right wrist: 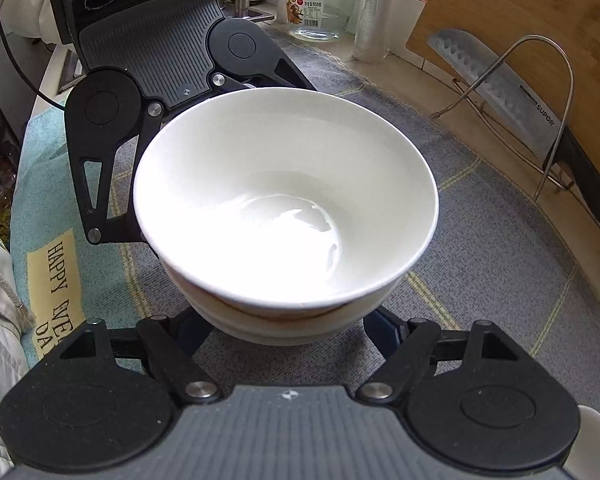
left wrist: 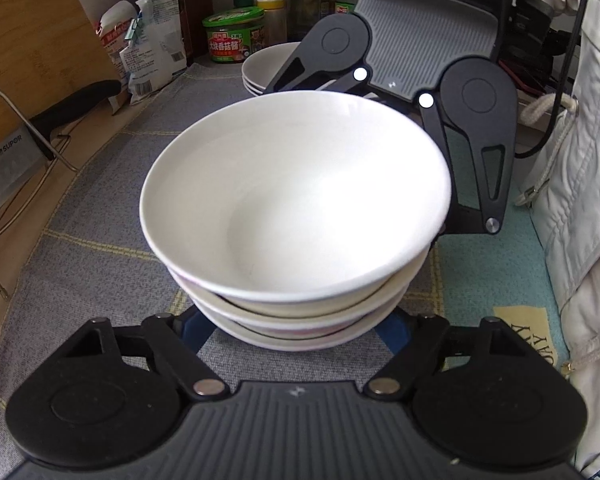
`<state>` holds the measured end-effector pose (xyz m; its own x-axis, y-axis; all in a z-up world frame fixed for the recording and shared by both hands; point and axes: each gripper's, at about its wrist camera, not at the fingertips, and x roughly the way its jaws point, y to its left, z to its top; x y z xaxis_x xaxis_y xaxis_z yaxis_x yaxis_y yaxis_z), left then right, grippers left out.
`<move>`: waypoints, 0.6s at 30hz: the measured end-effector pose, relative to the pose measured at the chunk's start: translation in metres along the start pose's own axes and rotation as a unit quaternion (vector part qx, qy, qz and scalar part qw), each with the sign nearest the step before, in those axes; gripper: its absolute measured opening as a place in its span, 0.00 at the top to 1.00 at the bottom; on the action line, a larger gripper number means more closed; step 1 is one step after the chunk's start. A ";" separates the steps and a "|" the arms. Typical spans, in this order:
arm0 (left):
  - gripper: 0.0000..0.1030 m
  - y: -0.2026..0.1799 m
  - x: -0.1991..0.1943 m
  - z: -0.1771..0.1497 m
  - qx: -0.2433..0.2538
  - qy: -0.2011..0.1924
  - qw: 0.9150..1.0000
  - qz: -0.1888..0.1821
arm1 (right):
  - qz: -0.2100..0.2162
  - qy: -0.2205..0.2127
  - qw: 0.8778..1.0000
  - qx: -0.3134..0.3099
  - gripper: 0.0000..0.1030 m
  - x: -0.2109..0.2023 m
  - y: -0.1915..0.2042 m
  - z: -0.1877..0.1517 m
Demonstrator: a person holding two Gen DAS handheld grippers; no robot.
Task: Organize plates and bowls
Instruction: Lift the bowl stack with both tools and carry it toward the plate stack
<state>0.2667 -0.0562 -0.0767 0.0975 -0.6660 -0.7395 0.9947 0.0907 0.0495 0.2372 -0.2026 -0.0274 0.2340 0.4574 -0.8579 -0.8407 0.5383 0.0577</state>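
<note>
A stack of white bowls (left wrist: 296, 200) stands on a grey checked cloth (left wrist: 100, 220); several bowls are nested in it. My left gripper (left wrist: 294, 320) reaches in from the near side, its blue pads (left wrist: 194, 332) tight against the lowest bowls on both sides. Across the stack, my right gripper (left wrist: 396, 92) leans in, its fingertips hidden behind the bowls. In the right wrist view the same bowl stack (right wrist: 284, 200) sits between the right gripper (right wrist: 288, 320), pads against its base, with the left gripper (right wrist: 172, 92) opposite. A low stack of white plates (left wrist: 264, 68) sits further back.
A cleaver in a wire rack (right wrist: 500, 84) and a wooden cutting board (right wrist: 520, 0) stand at the cloth's edge. Jars and bottles (left wrist: 236, 36) and a glass jar (right wrist: 320, 4) line the back. A person's white jacket (left wrist: 580, 160) is close on one side.
</note>
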 end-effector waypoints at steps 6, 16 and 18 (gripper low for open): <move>0.20 0.000 0.002 0.003 0.009 0.008 1.000 -0.004 | 0.002 0.003 1.000 -0.003 0.22 -0.002 0.002 0.000; 0.19 0.003 0.004 0.006 0.016 0.013 1.000 -0.013 | 0.002 0.014 1.000 -0.002 0.22 0.003 -0.001 0.007; 0.19 0.002 0.004 0.006 0.019 0.013 1.000 -0.011 | -0.002 0.016 1.000 -0.002 0.22 0.003 0.000 0.008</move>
<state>0.2693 -0.0635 -0.0757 0.0759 -0.6477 -0.7581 0.9971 0.0479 0.0590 0.2416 -0.1958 -0.0261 0.2211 0.4316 -0.8745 -0.8417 0.5374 0.0523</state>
